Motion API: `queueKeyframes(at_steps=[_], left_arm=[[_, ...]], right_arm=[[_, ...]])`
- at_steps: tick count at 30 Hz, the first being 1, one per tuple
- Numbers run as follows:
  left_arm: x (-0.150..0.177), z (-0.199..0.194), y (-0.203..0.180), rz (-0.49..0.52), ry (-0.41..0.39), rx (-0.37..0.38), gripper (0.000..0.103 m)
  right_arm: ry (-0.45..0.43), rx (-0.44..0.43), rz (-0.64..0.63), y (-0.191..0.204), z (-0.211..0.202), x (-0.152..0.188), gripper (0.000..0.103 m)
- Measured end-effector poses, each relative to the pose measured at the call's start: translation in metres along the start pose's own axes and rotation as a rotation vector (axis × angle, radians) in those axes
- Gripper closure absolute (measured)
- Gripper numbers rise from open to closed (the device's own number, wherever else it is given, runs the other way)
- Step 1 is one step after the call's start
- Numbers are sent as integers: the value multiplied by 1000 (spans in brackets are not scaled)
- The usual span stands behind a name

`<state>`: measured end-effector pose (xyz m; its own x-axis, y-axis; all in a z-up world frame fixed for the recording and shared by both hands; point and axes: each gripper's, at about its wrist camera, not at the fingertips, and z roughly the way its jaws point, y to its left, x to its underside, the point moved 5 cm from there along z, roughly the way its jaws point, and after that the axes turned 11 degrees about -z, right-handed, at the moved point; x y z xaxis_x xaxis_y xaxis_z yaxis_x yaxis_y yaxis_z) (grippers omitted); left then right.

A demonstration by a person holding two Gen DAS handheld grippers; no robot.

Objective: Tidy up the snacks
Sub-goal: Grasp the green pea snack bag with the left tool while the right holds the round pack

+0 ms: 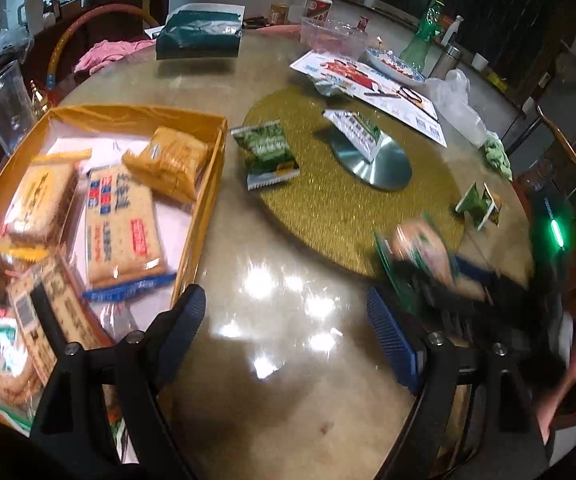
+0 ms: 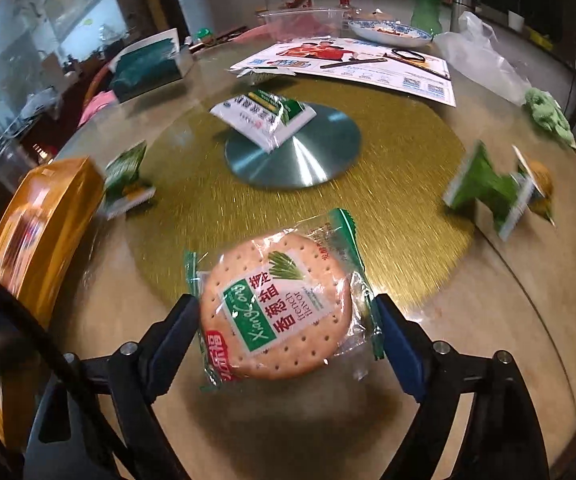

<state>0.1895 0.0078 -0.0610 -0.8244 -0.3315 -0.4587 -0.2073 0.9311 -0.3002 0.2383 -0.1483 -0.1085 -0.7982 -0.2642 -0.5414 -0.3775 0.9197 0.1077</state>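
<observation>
My right gripper [image 2: 284, 320] is shut on a round cracker packet [image 2: 276, 312] with green edges and holds it above the table; it shows blurred in the left wrist view [image 1: 419, 252]. My left gripper [image 1: 284, 316] is open and empty over the bare table, just right of the yellow box [image 1: 204, 200]. The box holds several cracker packets [image 1: 122, 228]. Loose snacks lie on the table: a green packet [image 1: 266, 152] beside the box, a white and green packet [image 1: 355, 130] on the metal disc, and a green packet [image 1: 477, 204] at the right.
A gold round mat [image 1: 327, 204] with a metal disc [image 1: 383, 164] lies mid-table. At the far side are a flyer [image 1: 371, 80], a dark green bag [image 1: 198, 34], a clear tub [image 1: 333, 36], a plate, a green bottle [image 1: 421, 40], a plastic bag [image 1: 455, 100]. A glass [image 1: 6, 108] stands left.
</observation>
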Motion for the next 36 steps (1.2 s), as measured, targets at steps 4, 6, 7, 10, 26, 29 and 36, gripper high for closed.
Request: queueKeyframes(at_steps=[4,6,7,10,26,29,36], left_arm=[[-20,14,-10,8,1,-34,20],[-37,27,-16,-1,8,-52,20],[-44,33,-19,-3,5,-61,20],[-71,56,-25,7,0,-124,20],[-80,88,-34,146,32,-233,66],[-56,74,-36,206,77,-197,67],[58,15,-38,436,161,-86,66]], right_arm=[[-38,17,21,-18,-30,45,18],[-58,37,44,-31,-42,61,18],[-67,47,63,-38,-47,68,19],[-115,73,123,-53,-57,82,19],[-135,71,123,-50,-60,85,20],[-135,70,123,-50,-60,85,20],[-134,47,90,-46,-59,84,20]])
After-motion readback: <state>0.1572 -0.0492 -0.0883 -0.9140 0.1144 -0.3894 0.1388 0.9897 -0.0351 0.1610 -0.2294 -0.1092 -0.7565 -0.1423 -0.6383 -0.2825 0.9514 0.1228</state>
